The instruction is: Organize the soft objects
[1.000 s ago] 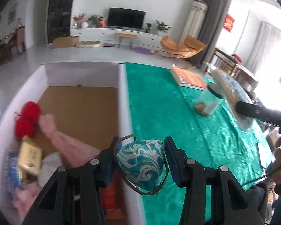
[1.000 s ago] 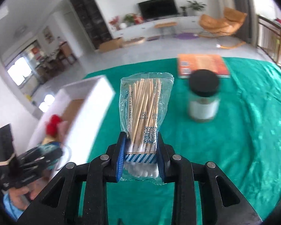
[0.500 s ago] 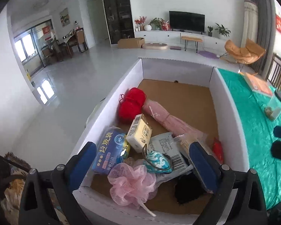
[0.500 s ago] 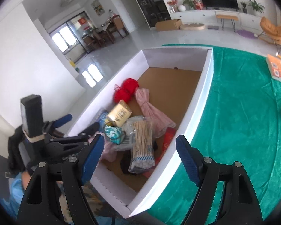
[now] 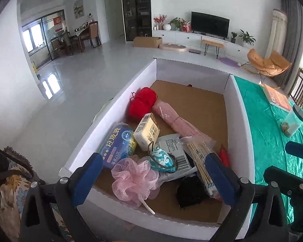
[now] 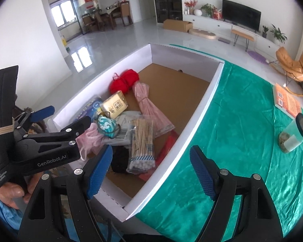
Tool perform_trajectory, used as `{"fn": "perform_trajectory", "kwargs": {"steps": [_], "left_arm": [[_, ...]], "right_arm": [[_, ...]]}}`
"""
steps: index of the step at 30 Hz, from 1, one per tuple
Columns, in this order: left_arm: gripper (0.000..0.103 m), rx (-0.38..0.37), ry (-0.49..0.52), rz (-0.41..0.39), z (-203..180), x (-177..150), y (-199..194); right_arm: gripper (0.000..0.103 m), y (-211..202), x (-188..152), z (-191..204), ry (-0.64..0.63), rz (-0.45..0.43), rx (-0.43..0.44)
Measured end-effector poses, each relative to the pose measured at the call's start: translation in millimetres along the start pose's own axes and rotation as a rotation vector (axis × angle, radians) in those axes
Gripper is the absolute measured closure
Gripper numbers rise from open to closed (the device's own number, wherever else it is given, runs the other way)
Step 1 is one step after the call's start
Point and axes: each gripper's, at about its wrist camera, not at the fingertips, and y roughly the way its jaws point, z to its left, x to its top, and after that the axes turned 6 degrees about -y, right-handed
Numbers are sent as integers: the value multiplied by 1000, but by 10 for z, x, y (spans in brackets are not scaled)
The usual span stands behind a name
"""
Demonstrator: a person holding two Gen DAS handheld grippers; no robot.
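Observation:
A white cardboard box (image 5: 238, 121) holds red yarn (image 5: 142, 102), a pink folded cloth (image 5: 171, 119), a yellow tissue pack (image 5: 147, 131), a blue pack (image 5: 116, 147) and a pink bath pouf (image 5: 133, 179). The teal patterned mask (image 5: 161, 160) lies among them, next to the bag of cotton swabs (image 5: 200, 161). My left gripper (image 5: 153, 173) hangs open above the box's near end, holding nothing. My right gripper (image 6: 151, 157) is open and empty over the box's near right wall (image 6: 192, 125). In the right wrist view the swab bag (image 6: 142, 141) and the mask (image 6: 107, 125) lie side by side.
A green cloth (image 6: 242, 121) covers the table to the right of the box. On it stand a black-lidded jar (image 6: 295, 133) and an orange book (image 6: 286, 100). A person's hand (image 6: 14, 191) holds the left gripper (image 6: 64, 117) at the left.
The left gripper let go of the teal mask and the right let go of the swab bag; both now lie in the box. Both grippers swung left from the table to the box.

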Motion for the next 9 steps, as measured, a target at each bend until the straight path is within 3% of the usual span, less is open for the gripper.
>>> {"fn": "perform_trajectory", "kwargs": {"steps": [9], "left_arm": [[2,-4,-33,-27,32,-4,-55]], "right_arm": [[22,-10,-23,44,-8,-2,-5]]}}
